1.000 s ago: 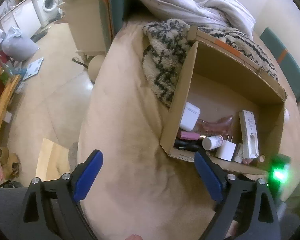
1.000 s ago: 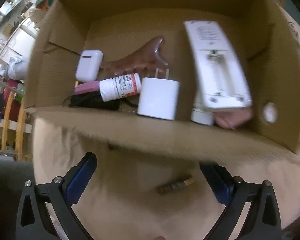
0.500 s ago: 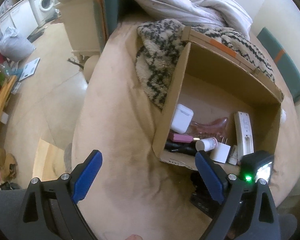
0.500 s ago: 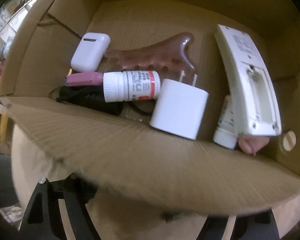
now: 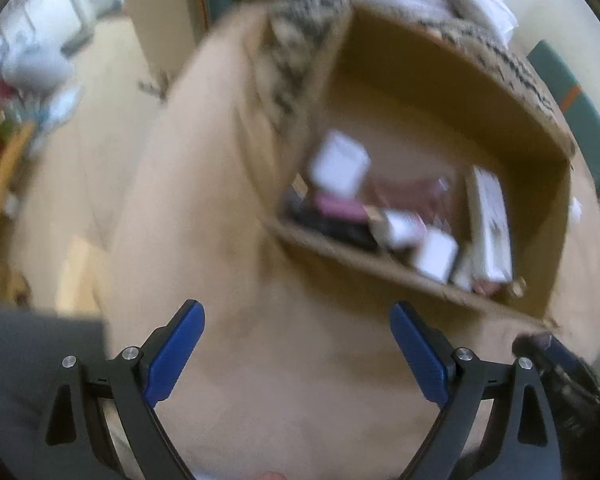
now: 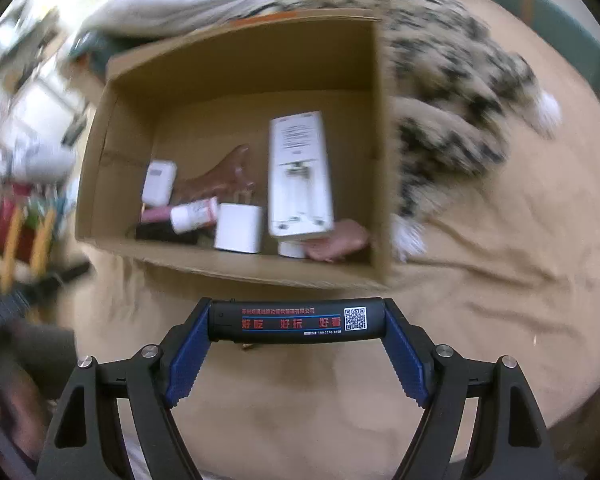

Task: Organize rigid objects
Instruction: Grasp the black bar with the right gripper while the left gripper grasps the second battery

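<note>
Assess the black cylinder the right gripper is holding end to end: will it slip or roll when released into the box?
The black cylinder looks rigid: it spans the right gripper end to end without bowing. Its glossy printed skin suggests it is fairly slippery, and the blue pads touch only its ends, so it may pivot. Being round, it will probably roll once dropped into the cardboard box until other items stop it.

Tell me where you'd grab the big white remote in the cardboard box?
Grip the flat white remote control across its narrow width, near the middle, coming down from above through the open top of the cardboard box. It lies lengthwise, its long sides free, but its near end rests on other items.
</note>
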